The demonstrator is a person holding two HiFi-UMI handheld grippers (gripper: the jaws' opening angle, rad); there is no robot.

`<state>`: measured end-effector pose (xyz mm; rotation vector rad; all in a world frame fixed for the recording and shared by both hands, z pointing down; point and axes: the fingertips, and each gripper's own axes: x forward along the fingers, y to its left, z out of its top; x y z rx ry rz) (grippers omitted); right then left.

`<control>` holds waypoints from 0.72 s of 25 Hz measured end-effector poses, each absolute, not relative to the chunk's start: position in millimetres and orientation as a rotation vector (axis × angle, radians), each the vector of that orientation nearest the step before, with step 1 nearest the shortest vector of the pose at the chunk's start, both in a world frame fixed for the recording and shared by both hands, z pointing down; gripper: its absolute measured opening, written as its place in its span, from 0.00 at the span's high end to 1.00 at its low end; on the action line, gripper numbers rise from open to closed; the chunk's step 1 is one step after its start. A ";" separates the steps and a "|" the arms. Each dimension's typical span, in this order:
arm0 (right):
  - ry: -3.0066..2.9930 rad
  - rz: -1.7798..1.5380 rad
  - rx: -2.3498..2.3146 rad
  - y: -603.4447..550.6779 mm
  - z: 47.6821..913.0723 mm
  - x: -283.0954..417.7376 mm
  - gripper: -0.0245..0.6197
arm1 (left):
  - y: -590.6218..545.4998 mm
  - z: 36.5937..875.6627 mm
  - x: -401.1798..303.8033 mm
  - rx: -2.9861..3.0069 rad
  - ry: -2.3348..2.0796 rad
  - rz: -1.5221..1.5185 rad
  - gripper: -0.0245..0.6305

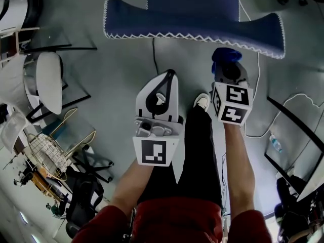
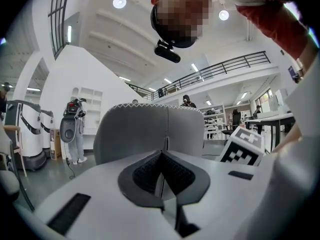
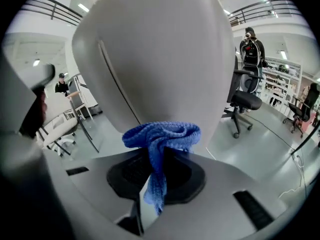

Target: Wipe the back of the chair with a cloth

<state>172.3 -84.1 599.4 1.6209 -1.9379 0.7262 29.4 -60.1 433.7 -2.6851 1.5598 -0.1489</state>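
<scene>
Up front: chair back (image 1: 192, 14) stood just ahead of me, its stitched rim nearest both grippers. Blue cloth (image 3: 160, 136) sat bunched in right gripper (image 3: 159, 156), jaws clamped on it, wad close to chair back; contact I could not confirm. Left gripper (image 2: 161, 159) had jaws together, nothing between, idle alongside. I judged step as approach, wiping not yet begun. Next move called for pressing cloth against chair back, then sweeping across.

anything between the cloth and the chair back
Nothing visible does. The right gripper is shut on the cloth, and the chair back stands directly ahead of it with nothing between them.
</scene>
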 end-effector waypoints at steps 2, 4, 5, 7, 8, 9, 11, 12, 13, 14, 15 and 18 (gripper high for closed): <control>-1.973 0.693 1.610 -71.7 561.7 160.6 0.86 | -57.3 422.7 26.4 -2.685 1.566 -0.144 0.94; -2.013 0.667 1.608 -61.9 522.9 148.3 0.86 | -54.9 409.8 20.8 -2.679 1.580 -0.125 0.94; -2.035 0.652 1.610 -59.0 503.9 141.4 0.86 | -54.1 402.6 16.7 -2.671 1.585 -0.117 0.94; -2.073 0.613 1.618 -57.9 469.0 128.9 0.86 | -54.0 388.6 7.6 -2.652 1.593 -0.112 0.94; -2.087 0.593 1.626 -59.3 453.4 125.4 0.86 | -54.6 382.2 3.4 -2.643 1.602 -0.109 0.94; -2.100 0.576 1.637 -61.6 438.7 123.4 0.86 | -55.1 375.9 -0.4 -2.635 1.615 -0.105 0.94; -2.123 0.545 1.660 -66.8 412.8 121.8 0.86 | -54.6 362.9 -6.5 -2.621 1.632 -0.098 0.94; -2.127 0.532 1.670 -69.3 402.8 121.4 0.86 | -53.7 356.0 -9.3 -2.614 1.635 -0.094 0.94; -2.126 0.525 1.679 -72.1 395.6 121.0 0.86 | -52.6 349.1 -12.0 -2.608 1.638 -0.090 0.94; -2.122 0.526 1.685 -75.0 391.3 120.6 0.86 | -51.6 342.6 -14.6 -2.604 1.640 -0.086 0.94; -2.117 0.535 1.689 -77.9 389.3 120.3 0.86 | -50.5 336.3 -16.7 -2.602 1.643 -0.082 0.94; -2.105 0.582 1.702 -85.8 389.0 120.5 0.86 | -46.5 321.1 -20.2 -2.602 1.641 -0.073 0.94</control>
